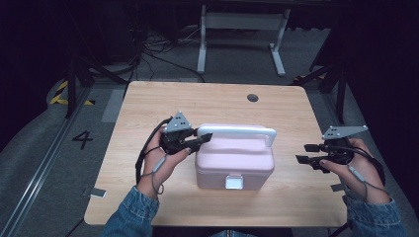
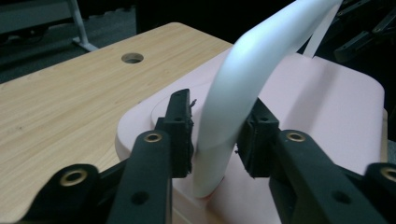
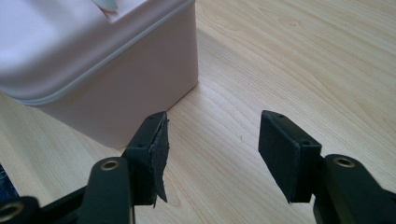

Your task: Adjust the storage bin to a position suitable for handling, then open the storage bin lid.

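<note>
A pale pink lidded box (image 1: 234, 163) stands in the middle of the wooden table (image 1: 148, 103), its white carry handle (image 1: 237, 131) raised over the lid. My left gripper (image 1: 202, 138) reaches in from the left and is shut on the handle's left end. In the left gripper view the two black pads (image 2: 180, 126) squeeze the white handle (image 2: 243, 93) just above the pink lid (image 2: 317, 107). My right gripper (image 1: 304, 153) hangs open to the right of the box, apart from it. Its jaws (image 3: 212, 140) hold nothing, with bare wood between them and the box's corner (image 3: 93, 60) ahead on the left.
A white latch (image 1: 233, 182) sits on the box's front face. A round cable hole (image 1: 252, 98) lies near the table's far edge. Behind the table stands a white desk frame (image 1: 242, 29), with dark stands and cables on the floor around it.
</note>
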